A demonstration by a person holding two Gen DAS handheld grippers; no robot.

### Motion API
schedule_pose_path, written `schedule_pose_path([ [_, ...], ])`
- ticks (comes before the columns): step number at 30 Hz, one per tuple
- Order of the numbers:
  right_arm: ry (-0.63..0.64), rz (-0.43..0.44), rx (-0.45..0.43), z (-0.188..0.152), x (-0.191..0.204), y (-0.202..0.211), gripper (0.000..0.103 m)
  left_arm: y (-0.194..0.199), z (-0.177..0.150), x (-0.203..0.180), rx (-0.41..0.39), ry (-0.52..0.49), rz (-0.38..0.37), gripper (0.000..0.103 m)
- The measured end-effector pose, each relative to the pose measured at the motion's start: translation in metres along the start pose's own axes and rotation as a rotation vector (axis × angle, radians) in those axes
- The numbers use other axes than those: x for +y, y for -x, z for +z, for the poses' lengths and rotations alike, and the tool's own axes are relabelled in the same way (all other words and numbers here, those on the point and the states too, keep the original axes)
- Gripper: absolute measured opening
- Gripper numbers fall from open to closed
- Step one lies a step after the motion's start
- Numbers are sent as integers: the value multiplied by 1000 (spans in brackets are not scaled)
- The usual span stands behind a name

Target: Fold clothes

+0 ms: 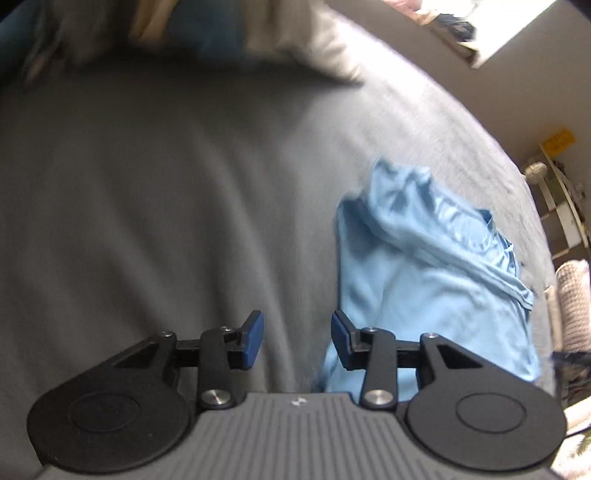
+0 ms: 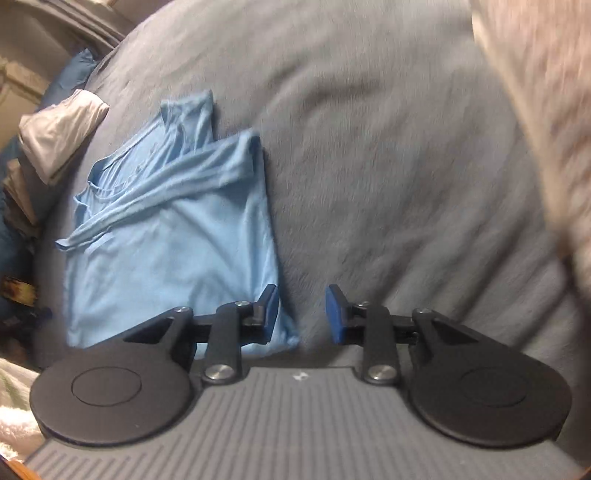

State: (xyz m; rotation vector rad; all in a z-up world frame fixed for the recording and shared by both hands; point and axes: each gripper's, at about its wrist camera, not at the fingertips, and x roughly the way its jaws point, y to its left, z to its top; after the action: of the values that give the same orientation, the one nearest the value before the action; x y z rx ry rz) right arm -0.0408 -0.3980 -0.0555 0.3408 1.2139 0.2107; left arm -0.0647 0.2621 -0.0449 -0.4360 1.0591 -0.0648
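Observation:
A light blue shirt (image 1: 424,280) lies partly folded on the grey bed cover (image 1: 166,192), its sleeves laid across its upper part. In the left wrist view it sits to the right of my left gripper (image 1: 297,338), whose blue pads stand apart with only the cover between them. In the right wrist view the same shirt (image 2: 170,236) lies to the left of my right gripper (image 2: 302,314), also open and holding nothing. The left finger of the right gripper hangs over the shirt's lower right corner, not gripping it.
A blurred heap of clothes (image 1: 207,33) lies at the far end of the bed. A folded grey garment (image 2: 61,129) rests at the cover's left edge (image 2: 74,85). A pale, blurred fabric mass (image 2: 543,110) fills the upper right. Shelves (image 1: 561,206) stand beyond the bed.

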Motion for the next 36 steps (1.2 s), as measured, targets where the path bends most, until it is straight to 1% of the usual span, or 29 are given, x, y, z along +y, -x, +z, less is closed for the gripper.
schedule_pose_path([
  [1, 48, -3, -35, 4, 6, 4, 29, -5, 7, -9, -23, -45, 7, 40],
  [2, 93, 15, -63, 9, 14, 4, 29, -11, 12, -19, -43, -83, 3, 39],
  [3, 140, 47, -78, 15, 28, -1, 28, -18, 17, -32, -48, -121, -24, 38],
  [5, 277, 111, -80, 29, 74, -27, 27, -34, 25, -58, -58, -197, -78, 37],
  [8, 498, 157, -78, 33, 132, -63, 25, -59, 24, -100, -40, -393, -127, 36],
  [9, 534, 170, -68, 32, 143, -73, 24, -66, 21, -114, -38, -460, -141, 36],
  [11, 605, 195, -48, 31, 165, -94, 22, -82, 13, -135, -23, -563, -151, 36],
  [12, 631, 202, -38, 31, 173, -103, 20, -88, 7, -141, -14, -600, -131, 36],
  [15, 654, 187, -30, 33, 181, -123, 18, -107, -2, -147, -34, -612, -88, 36],
  [17, 655, 163, -65, 43, 183, -131, 14, -113, 1, -144, -63, -584, -67, 35],
  [19, 655, 137, -109, 54, 185, -138, 14, -116, 15, -139, -113, -538, -58, 31],
  [21, 643, 106, -176, 70, 188, -140, 14, -117, 28, -134, -171, -488, -48, 32],
  [23, 602, 69, -232, 89, 189, -145, 14, -119, 42, -128, -213, -407, -31, 34],
  [24, 584, 65, -251, 95, 189, -144, 16, -120, 50, -124, -234, -366, -22, 34],
  [26, 553, 106, -258, 100, 183, -136, 17, -113, 58, -116, -261, -296, -28, 36],
  [28, 522, 147, -265, 104, 178, -127, 17, -99, 59, -106, -287, -264, -10, 40],
  [29, 507, 167, -269, 106, 175, -123, 17, -92, 58, -99, -286, -243, -13, 42],
  [30, 499, 190, -257, 106, 172, -119, 17, -85, 56, -93, -284, -221, -17, 43],
  [32, 506, 237, -187, 96, 167, -118, 17, -71, 53, -80, -279, -178, -25, 45],
  [33, 512, 240, -157, 91, 166, -120, 17, -69, 51, -74, -272, -162, -18, 47],
  [34, 523, 225, -133, 87, 165, -125, 17, -67, 49, -68, -265, -147, -10, 48],
  [36, 534, 143, -129, 88, 163, -138, 16, -71, 46, -58, -246, -112, 10, 48],
])
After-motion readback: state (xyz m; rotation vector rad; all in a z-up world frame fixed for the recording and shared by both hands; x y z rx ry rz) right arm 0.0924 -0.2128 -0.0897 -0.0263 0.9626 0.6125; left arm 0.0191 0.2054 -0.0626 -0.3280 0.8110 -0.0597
